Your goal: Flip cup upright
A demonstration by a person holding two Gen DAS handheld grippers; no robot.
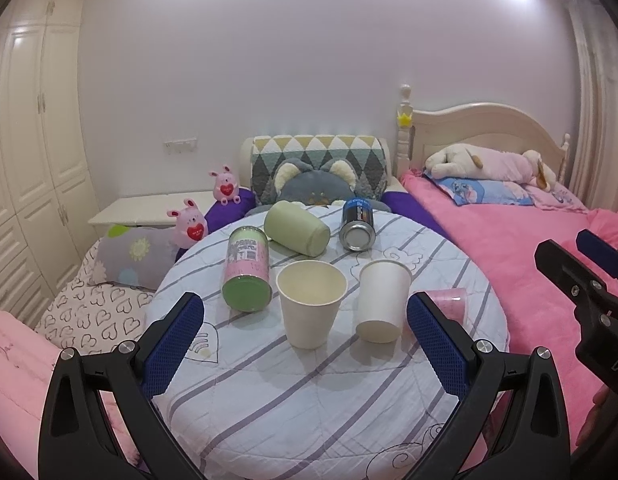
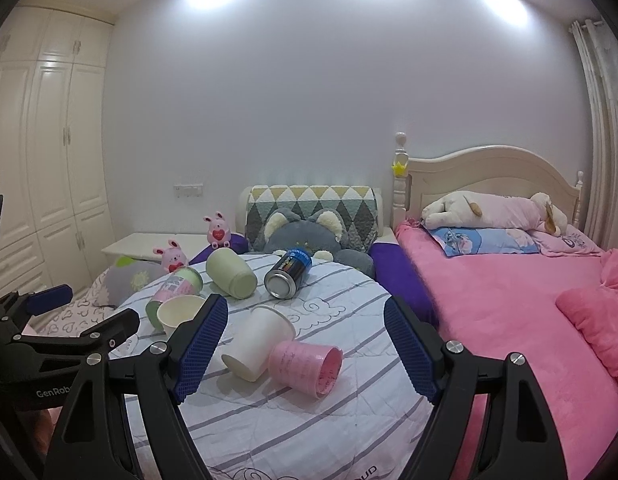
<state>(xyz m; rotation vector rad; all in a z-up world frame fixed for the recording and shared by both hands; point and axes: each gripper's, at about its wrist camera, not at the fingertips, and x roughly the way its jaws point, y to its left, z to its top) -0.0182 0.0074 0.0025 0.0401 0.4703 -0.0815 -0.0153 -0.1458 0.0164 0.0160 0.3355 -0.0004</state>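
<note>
Two tools wide, empty: left tool [image 1: 305, 336] | right tool [image 2: 305, 348] | frame reads "GenRob" [image 2: 53, 393]

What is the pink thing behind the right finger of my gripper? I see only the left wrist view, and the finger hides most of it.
Observer: It is a pink cup, lying on its side on the round table.
Operator: Where does its mouth point?
Observer: Toward the right gripper, turned slightly to that gripper's right.
Operator: Is that gripper ready?
Observer: It is open and holds nothing; the cup shows between its fingers.
</note>
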